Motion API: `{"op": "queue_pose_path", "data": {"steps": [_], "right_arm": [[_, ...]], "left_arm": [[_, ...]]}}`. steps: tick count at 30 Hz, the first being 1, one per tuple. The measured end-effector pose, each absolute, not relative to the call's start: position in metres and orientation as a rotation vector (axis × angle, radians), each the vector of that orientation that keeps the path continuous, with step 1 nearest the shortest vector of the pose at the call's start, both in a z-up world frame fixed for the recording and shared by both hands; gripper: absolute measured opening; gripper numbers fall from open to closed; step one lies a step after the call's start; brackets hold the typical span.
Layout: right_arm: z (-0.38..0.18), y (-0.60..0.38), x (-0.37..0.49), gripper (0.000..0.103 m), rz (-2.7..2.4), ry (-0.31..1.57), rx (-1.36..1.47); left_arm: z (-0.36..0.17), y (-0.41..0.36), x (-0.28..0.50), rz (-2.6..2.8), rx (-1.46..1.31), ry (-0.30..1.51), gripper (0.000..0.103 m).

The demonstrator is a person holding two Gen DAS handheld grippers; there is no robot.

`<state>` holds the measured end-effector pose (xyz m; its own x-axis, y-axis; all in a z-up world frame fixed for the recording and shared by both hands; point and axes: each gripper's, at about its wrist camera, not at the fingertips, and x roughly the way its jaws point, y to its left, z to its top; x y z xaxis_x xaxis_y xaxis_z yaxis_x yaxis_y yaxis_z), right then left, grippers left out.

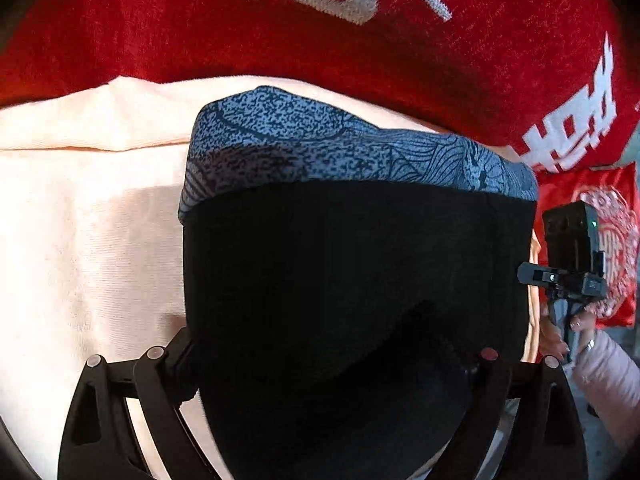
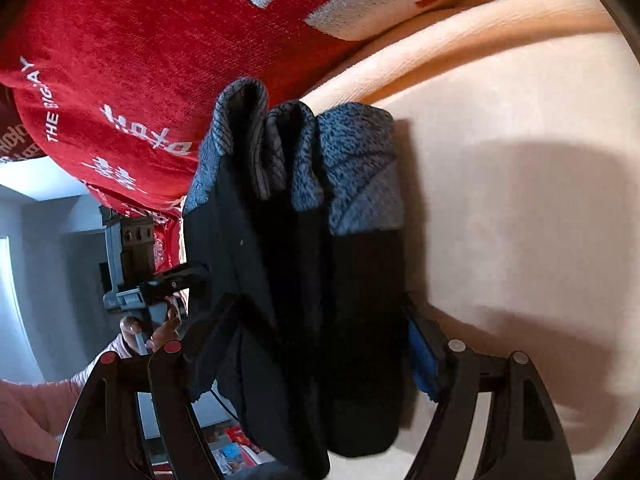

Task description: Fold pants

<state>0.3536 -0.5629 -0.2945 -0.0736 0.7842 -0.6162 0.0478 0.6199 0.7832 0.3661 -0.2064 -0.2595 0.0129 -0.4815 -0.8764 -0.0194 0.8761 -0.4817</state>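
Note:
The pants are black with a blue-grey patterned band along the far edge, folded into a thick bundle on the cream bed sheet. My left gripper straddles the near end of the bundle, its jaws wide apart on either side. In the right wrist view the bundle shows as several stacked layers on edge, and my right gripper stands around them with the cloth filling the gap. The right gripper also shows in the left wrist view at the bundle's right side. The left gripper shows in the right wrist view.
A red blanket with white lettering lies just beyond the pants, also seen in the right wrist view. The cream sheet spreads to the left and, in the right wrist view, to the right. A person's hand in a pink sleeve holds the right gripper.

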Motion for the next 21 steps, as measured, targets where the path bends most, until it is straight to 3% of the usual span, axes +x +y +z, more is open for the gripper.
{"op": "queue_pose_path", "data": {"steps": [2, 5, 8, 14, 21], "right_arm": [[-0.295, -0.565, 0.353, 0.076, 0.675, 1.555, 0.747], [-0.29, -0.567, 0.349, 0.059, 0.656, 1.564, 0.727], [-0.283, -0.567, 0.347, 0.05, 0.635, 1.56, 0.743], [-0.269, -0.577, 0.335, 0.043, 0.648, 1.537, 0.845], [-0.246, -0.573, 0.309, 0.042, 0.679, 1.529, 0.862]], "left_arm": [[-0.254, -0.209, 0.362, -0.358, -0.419, 1.496, 0.085], [-0.24, -0.217, 0.356, -0.359, -0.394, 1.453, 0.071], [-0.228, -0.218, 0.353, -0.353, -0.381, 1.438, 0.062], [-0.206, -0.217, 0.345, -0.357, -0.422, 1.418, 0.061], [-0.181, -0.219, 0.315, -0.364, -0.41, 1.412, 0.061]]}}
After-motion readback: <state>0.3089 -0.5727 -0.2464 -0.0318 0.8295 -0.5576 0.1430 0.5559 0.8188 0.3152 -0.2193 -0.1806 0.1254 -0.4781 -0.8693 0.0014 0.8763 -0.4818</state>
